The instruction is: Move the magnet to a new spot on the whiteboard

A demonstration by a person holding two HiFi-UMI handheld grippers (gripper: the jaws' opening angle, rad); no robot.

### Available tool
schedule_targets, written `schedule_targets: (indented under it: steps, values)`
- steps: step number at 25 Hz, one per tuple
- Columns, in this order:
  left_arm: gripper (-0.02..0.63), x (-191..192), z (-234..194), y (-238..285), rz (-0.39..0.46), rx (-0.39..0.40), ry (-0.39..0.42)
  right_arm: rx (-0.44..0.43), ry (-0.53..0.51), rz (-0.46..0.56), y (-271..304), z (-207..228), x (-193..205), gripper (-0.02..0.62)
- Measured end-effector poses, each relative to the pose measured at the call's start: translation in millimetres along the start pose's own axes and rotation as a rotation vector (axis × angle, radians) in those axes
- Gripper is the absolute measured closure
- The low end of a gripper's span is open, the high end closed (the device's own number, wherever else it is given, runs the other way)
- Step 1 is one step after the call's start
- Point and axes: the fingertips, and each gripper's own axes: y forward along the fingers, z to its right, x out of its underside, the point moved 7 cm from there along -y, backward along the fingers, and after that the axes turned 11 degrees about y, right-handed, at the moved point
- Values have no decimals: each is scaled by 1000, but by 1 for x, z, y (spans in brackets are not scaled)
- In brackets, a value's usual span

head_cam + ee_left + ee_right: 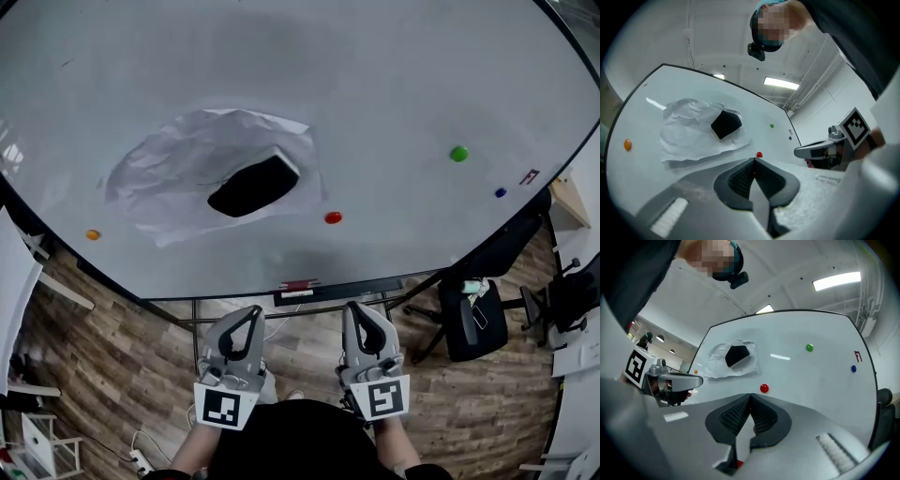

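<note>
The red magnet (333, 217) is sitting low on the whiteboard (394, 84), near its middle, just beside the lower right corner of a crumpled white paper sheet (178, 169). That sheet is lying flat against the board with a black eraser (255, 186) resting on it. A green magnet (458, 153) and a blue magnet (500, 192) are sticking well off to the right, and an orange magnet (92, 234) is sitting near the left edge. You are holding the left gripper (251, 311) and the right gripper (356, 307) side by side below the board's lower edge, both pointing up toward it and well apart from the red magnet. Each gripper's jaws are pressing together at the tips with nothing between them. Under the board, a marker tray (375, 287) is running along the bottom edge, and a black office chair (473, 323) is standing on the wooden floor (112, 356) to your right.
</note>
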Motion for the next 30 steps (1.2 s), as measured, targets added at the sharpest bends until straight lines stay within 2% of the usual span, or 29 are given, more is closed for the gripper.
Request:
schedule_targets:
  steps: [15, 23, 30]
  values:
    - [604, 16, -19, 42, 23, 47, -19, 9, -58, 26, 53, 12, -10, 594]
    - [604, 21, -35, 55, 55, 85, -26, 66, -76, 52, 79, 12, -15, 594]
    - [604, 24, -46, 67, 100, 143, -11, 135, -58, 34, 96, 16, -14, 592]
